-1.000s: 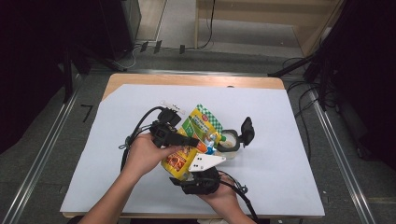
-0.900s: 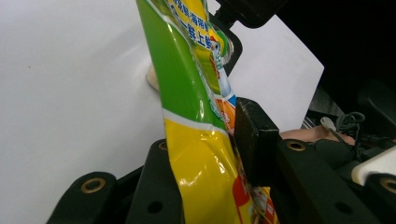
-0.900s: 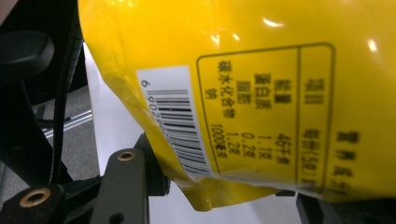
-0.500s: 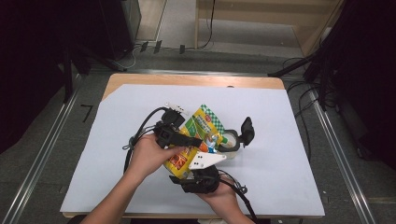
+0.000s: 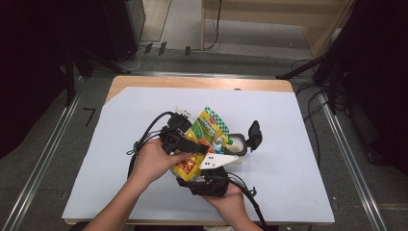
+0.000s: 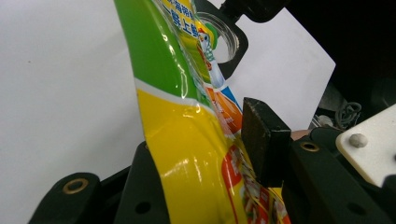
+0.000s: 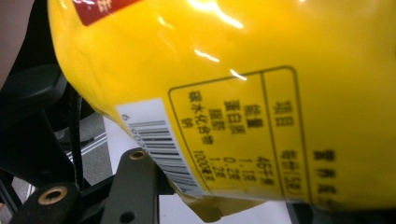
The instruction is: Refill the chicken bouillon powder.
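My 2 grippers have barely shifted: left gripper (image 5: 185, 139) pinches the yellow-green pouch (image 5: 204, 137) at frame centre; right gripper (image 5: 204, 180), I cannot tell.

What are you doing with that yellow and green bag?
A person is holding a yellow and green snack pouch between two tools above the white table. The left hand-held gripper is shut on the pouch's middle, and the right hand-held gripper grips it near the bottom. Just behind it sits a clear jar in a black holder.

Overhead camera and close gripper cameras share pouch (image 5: 204, 139).
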Motion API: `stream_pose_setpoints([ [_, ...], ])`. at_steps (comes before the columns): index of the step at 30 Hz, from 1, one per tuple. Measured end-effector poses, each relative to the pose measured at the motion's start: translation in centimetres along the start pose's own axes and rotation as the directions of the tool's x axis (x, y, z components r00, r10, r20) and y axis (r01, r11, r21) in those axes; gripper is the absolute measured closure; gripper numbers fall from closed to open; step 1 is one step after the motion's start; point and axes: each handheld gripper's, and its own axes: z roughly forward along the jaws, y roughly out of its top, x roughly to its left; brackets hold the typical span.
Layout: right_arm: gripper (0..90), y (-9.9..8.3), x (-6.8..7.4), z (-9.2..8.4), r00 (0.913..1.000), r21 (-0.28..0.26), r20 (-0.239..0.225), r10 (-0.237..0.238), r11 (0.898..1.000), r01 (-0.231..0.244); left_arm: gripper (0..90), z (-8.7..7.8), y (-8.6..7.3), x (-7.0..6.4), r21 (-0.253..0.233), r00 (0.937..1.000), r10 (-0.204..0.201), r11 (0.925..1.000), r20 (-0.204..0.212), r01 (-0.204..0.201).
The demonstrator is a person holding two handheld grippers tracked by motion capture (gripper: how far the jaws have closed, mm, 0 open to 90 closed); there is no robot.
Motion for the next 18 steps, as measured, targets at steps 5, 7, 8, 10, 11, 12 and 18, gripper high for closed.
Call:
stream_pose_setpoints([
  [5, 58.2, 0.3, 0.3, 0.0, 0.9995, 0.009, 0.012, -0.031, 0.999, 0.030, 72.9, -0.2, 0.4, -0.4, 0.009, 0.9999, 0.006, 0.9999, -0.011, -0.006],
  [7, 57.6, 0.4, 0.4, 0.0, 0.9988, 0.011, 0.012, -0.049, 0.999, 0.048, 75.0, -0.4, 0.7, -0.5, 0.019, 0.9999, 0.010, 0.9998, -0.009, -0.010],
  [8, 57.2, 0.5, 0.5, 0.0, 0.9980, 0.013, 0.015, -0.061, 0.998, 0.061, 76.2, -0.4, 0.9, -0.5, 0.021, 0.9999, 0.011, 0.9997, -0.009, -0.010],
  [10, 56.7, 0.8, 0.6, 0.0, 0.9972, 0.025, 0.014, -0.074, 0.997, 0.073, 78.3, -0.5, 1.2, -0.4, 0.028, 0.9999, 0.009, 0.9996, -0.005, -0.009],
  [11, 56.6, 0.9, 0.6, 0.0, 0.9967, 0.027, 0.017, -0.079, 0.997, 0.078, 79.1, -0.6, 1.3, -0.4, 0.029, 0.9999, 0.010, 0.9995, -0.004, -0.010],
  [12, 56.5, 1.0, 0.6, -0.1, 0.9960, 0.028, 0.024, -0.086, 0.996, 0.085, 80.0, -0.6, 1.5, -0.5, 0.031, 0.9999, 0.012, 0.9994, -0.004, -0.012],
  [18, 53.9, 1.2, 0.7, 0.1, 0.9922, 0.081, 0.049, -0.115, 0.991, 0.111, 84.2, -0.4, 2.1, -0.7, 0.057, 0.9995, 0.019, 0.9982, -0.026, -0.017],
])
